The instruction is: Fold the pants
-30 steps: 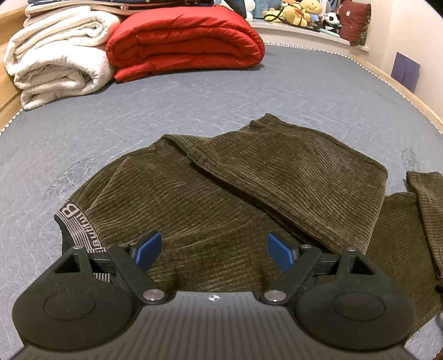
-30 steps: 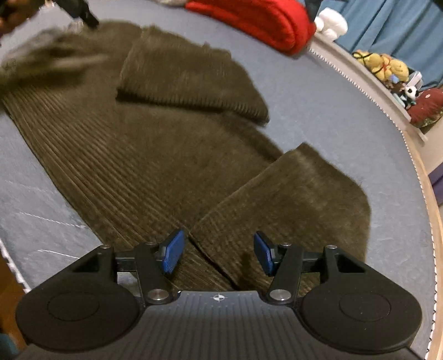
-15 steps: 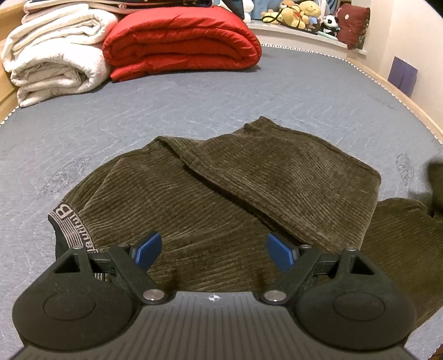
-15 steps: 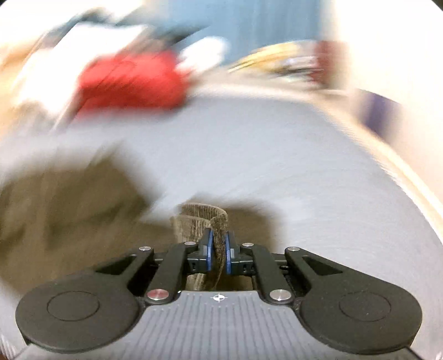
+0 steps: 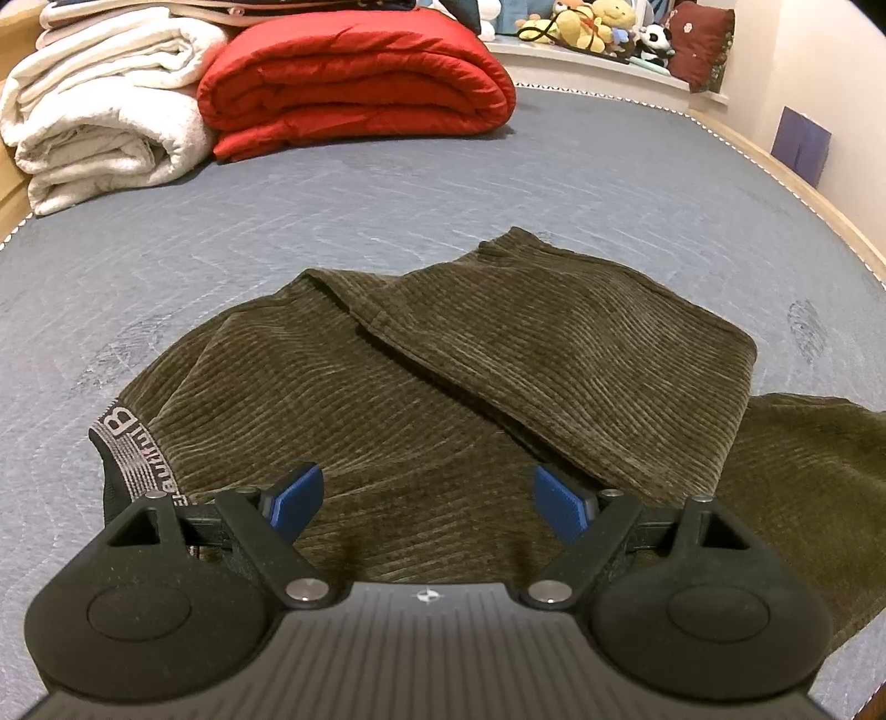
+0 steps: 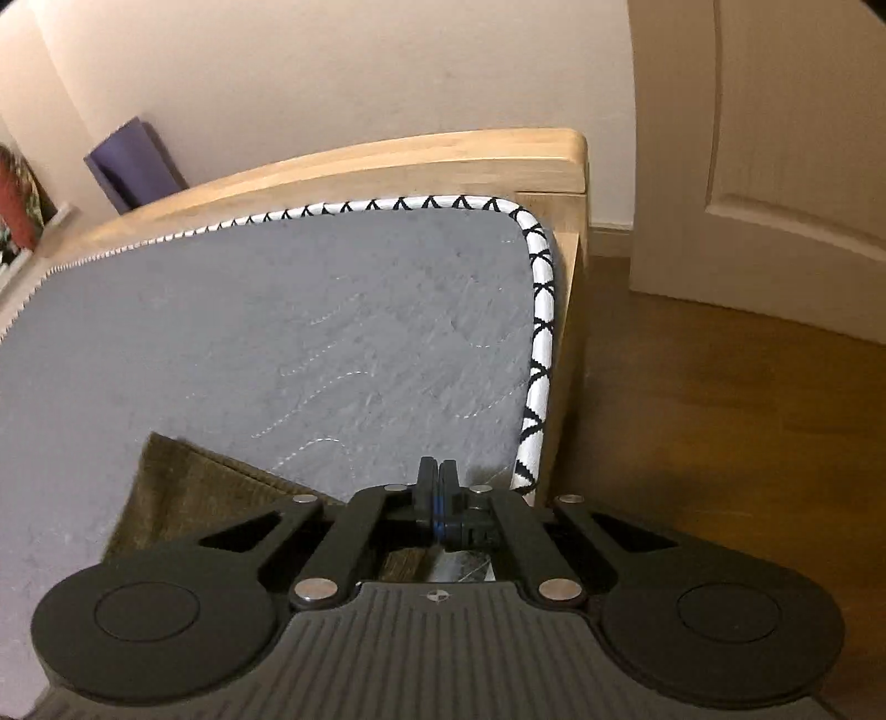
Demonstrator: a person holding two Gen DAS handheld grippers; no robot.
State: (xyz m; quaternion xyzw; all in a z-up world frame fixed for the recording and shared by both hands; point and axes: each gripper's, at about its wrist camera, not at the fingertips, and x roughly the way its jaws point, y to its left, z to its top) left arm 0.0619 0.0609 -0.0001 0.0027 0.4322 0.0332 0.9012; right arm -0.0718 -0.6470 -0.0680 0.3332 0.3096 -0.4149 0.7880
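Right wrist view shows little of the pants (image 6: 183,487): only a ribbed olive-brown corner peeks out at the lower left, the rest cut off behind the black housing. The right gripper (image 6: 437,487) has its fingers pressed flat together; they have just been closing, and no cloth shows between them, though what lies directly beneath them is hidden. It sits near the corner of the bed (image 6: 310,310), a grey quilted mattress edged with black-and-white piping (image 6: 540,332), set in a pale wooden frame (image 6: 421,160). Past the corner are a wooden floor (image 6: 720,421) and a cream door (image 6: 775,166).

From the left wrist, the pants lie crumpled mid-bed, soft wide-ribbed corduroy, one leg folded back diagonally across the body, a grey lettered waistband (image 5: 133,448) at the left partly hidden by the gripper. The left gripper (image 5: 426,501) hangs just above the fabric, blue fingers (image 5: 293,495) spread wide, holding nothing. Further back rest a puffy red quilt (image 5: 354,77), folded white blankets (image 5: 105,116) and blurred plush toys (image 5: 587,25).
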